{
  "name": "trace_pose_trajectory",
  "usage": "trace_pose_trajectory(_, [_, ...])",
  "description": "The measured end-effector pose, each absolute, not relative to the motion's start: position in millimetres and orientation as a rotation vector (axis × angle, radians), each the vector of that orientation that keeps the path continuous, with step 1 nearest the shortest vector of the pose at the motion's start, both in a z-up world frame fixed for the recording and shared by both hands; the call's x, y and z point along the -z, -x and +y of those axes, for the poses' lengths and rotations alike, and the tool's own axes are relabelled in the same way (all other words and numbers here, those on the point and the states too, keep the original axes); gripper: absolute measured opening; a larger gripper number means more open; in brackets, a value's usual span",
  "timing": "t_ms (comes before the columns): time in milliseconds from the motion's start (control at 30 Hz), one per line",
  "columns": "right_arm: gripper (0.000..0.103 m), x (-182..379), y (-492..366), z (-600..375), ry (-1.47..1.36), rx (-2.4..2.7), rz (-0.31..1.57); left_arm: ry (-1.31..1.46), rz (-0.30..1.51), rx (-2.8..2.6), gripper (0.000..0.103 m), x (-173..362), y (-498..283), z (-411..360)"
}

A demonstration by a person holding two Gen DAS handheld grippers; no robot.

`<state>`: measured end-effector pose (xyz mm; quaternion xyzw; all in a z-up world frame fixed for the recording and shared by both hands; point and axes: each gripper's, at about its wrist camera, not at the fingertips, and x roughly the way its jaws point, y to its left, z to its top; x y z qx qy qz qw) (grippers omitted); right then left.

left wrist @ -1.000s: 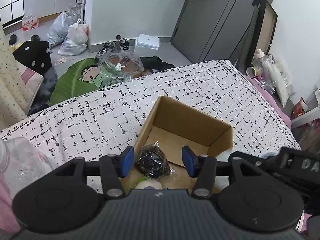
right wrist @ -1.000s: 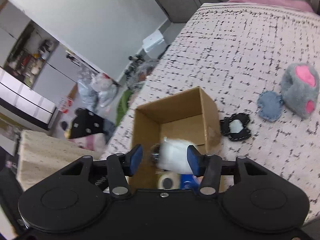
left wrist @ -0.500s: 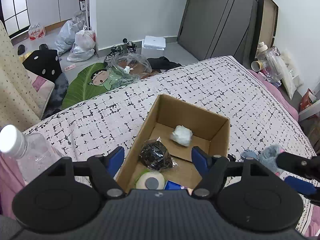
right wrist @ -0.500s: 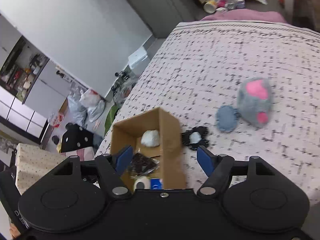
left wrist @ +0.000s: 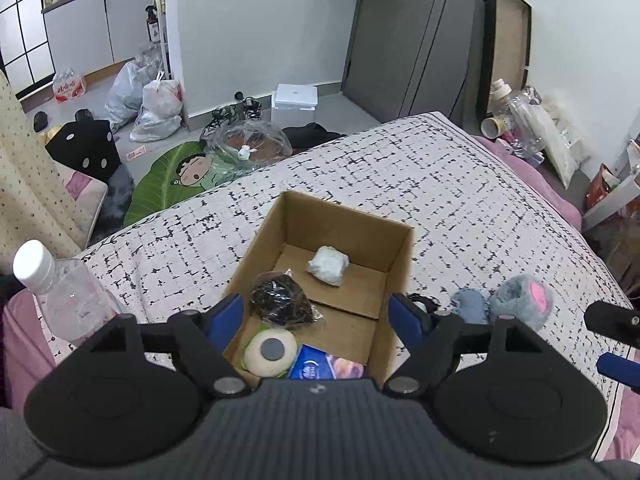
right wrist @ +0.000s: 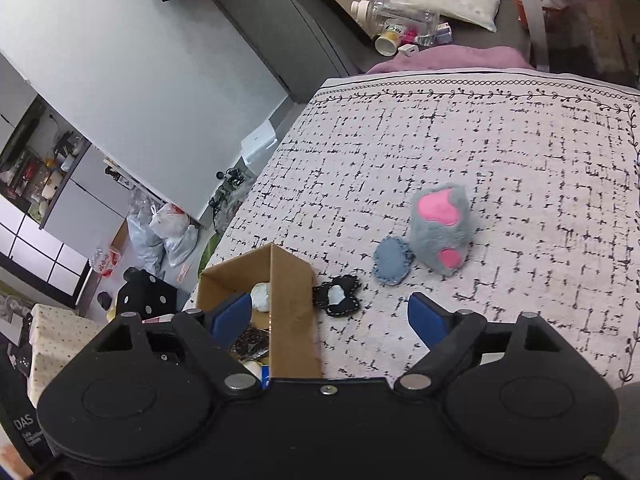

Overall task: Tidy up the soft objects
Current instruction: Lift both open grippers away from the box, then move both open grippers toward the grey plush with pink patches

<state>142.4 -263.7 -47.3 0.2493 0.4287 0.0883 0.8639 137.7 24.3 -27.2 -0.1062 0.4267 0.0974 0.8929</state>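
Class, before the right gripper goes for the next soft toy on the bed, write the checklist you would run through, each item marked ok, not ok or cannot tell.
1. Right gripper empty, jaws opening: ok.
2. Left gripper empty, jaws opening: ok.
3. White bundle lies inside the cardboard box: ok.
4. Grey plush, blue patch and black patch in the box: not ok; on the blanket.
5. Room left in the box: ok.
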Motion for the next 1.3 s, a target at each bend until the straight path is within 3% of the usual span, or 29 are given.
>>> trace_pose_trajectory(667, [0.081, 68, -138, -338, -0.608, -0.147, 0.827, 0.215, 0.883, -0.119, 0.078, 27, -145, -49])
trace_pose_trajectory(933, [0.037, 100, -151, -350, -0.664, -0.205, 0.813, 0.267, 0.874, -0.096, 0.078, 44, -159, -71])
trace_pose_trajectory(1300, [0.034, 130, -182, -340, -0.687, -0.261, 0.724, 0.3, 0.882, -0.074, 0.063, 78, -190, -85])
